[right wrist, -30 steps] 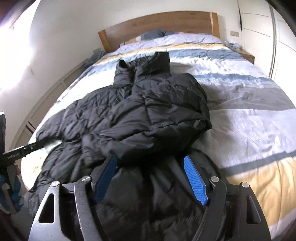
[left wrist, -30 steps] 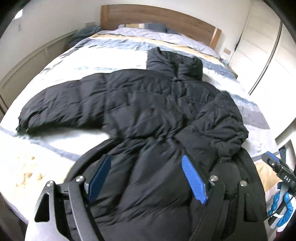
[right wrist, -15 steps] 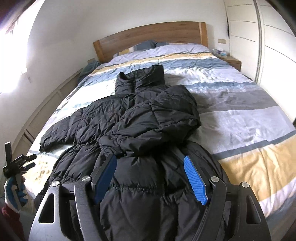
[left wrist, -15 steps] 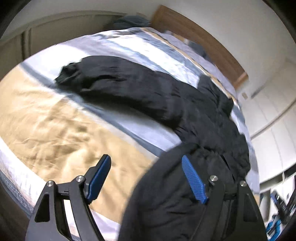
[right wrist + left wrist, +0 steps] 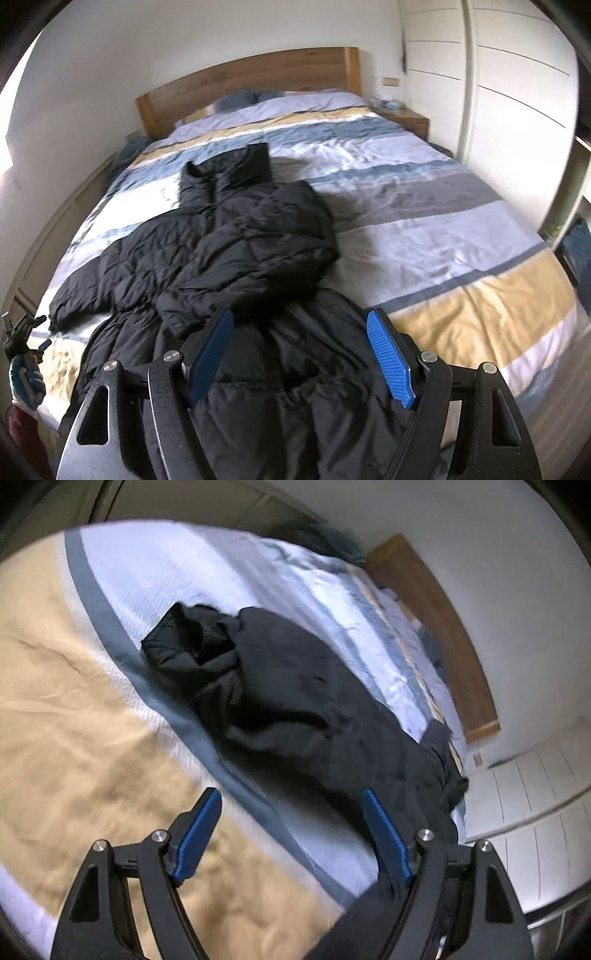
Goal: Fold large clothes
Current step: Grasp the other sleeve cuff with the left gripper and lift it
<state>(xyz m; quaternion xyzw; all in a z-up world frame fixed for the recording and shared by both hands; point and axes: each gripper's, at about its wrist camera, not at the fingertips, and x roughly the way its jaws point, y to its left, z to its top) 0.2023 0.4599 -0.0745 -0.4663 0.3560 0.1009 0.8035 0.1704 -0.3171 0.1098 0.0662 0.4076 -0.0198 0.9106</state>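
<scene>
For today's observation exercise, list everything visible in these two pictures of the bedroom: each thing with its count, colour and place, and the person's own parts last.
puffer jacket: one, black, spread on the bed, one sleeve folded across its body, the other stretched out to the side.
bed cover: one, striped white, blue, grey and tan, under the jacket.
headboard: one, brown wood, at the far end of the bed.
pillows: blue-grey, against the headboard; count unclear.
bedside table: one, wood, beside the headboard, small items on top.
wardrobe: one, white, along the bed's side.
left gripper: one, black with blue pads, open, near the outstretched sleeve.
right gripper: one, black with blue pads, open, above the jacket's hem.
gloved hand: one, blue and white, at the bed's edge.
</scene>
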